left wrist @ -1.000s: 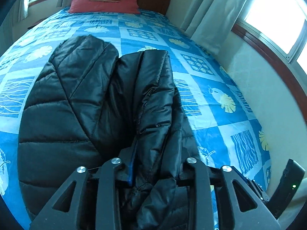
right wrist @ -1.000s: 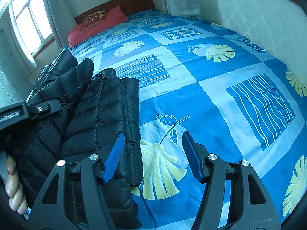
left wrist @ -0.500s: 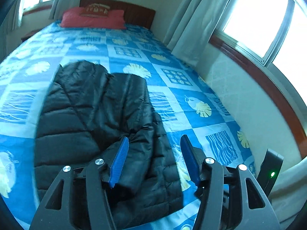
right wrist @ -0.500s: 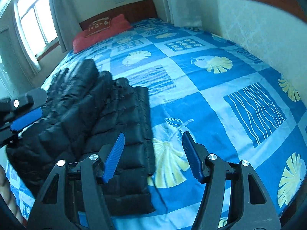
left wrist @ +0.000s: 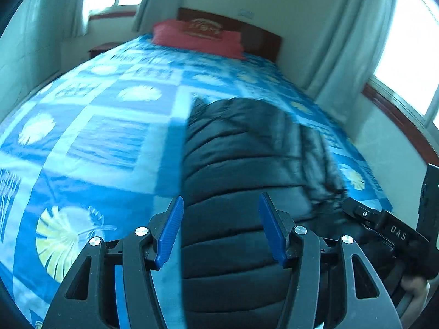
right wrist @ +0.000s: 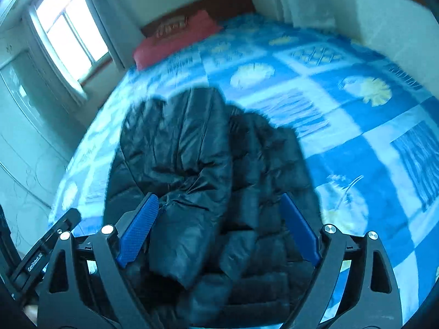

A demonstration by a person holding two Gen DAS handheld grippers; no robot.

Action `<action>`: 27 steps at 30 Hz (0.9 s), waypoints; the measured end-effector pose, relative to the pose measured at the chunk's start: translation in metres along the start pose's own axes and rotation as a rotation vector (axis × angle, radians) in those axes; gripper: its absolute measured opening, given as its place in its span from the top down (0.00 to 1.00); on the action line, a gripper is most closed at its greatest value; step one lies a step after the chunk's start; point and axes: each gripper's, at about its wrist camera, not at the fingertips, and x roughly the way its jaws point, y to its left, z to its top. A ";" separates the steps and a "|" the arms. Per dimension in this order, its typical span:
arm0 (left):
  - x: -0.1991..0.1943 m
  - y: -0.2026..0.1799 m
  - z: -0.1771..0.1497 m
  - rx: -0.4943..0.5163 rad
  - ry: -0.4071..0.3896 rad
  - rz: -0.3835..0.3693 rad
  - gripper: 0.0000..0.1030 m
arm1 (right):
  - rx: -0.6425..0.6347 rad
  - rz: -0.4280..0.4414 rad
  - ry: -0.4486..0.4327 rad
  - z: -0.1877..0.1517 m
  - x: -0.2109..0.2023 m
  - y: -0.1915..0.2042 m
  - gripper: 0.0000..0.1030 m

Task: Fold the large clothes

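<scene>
risk: the black puffer jacket (right wrist: 208, 170) is thick and slick, so a pinch that catches only the top layer is likely to let the lower layers slide and undo the fold; a grab taken too close to the edge may slip off the quilted shell. motion blur in both views suggests fast travel, which could drag the garment across the blue patterned bedspread (left wrist: 90, 142) if a finger snags it. tool state: the left gripper (left wrist: 221, 230) has its jaws spread wide and holds nothing; the right gripper (right wrist: 218, 230) is likewise spread wide and empty. both hover over the near end of the jacket, apart from it as far as can be judged. garment: it lies on the bed near the foot end, well apart from the red pillow (left wrist: 197, 38) at the headboard. it appears folded lengthwise, with 1 sleeve laid over the body, puffy horizontal quilting and a glossy, wrinkled surface.
</scene>
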 end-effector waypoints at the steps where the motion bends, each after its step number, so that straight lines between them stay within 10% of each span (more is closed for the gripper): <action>1: 0.002 0.004 -0.001 -0.011 0.009 -0.001 0.45 | 0.008 0.018 0.012 -0.001 0.004 0.000 0.21; 2: 0.005 0.008 -0.003 -0.022 0.020 -0.006 0.45 | 0.009 0.027 0.026 -0.001 0.007 0.000 0.54; 3: 0.008 0.012 -0.004 -0.035 0.031 -0.017 0.45 | 0.001 0.022 0.022 0.000 0.007 -0.002 0.65; 8: 0.014 0.003 -0.004 -0.028 0.046 -0.099 0.45 | 0.005 -0.034 -0.024 0.008 -0.002 -0.028 0.76; 20: 0.072 -0.044 -0.031 0.087 0.123 -0.121 0.39 | 0.110 -0.056 0.022 -0.007 0.038 -0.115 0.74; 27: 0.071 -0.038 -0.032 0.066 0.126 -0.119 0.38 | 0.121 -0.101 0.000 -0.007 0.014 -0.118 0.42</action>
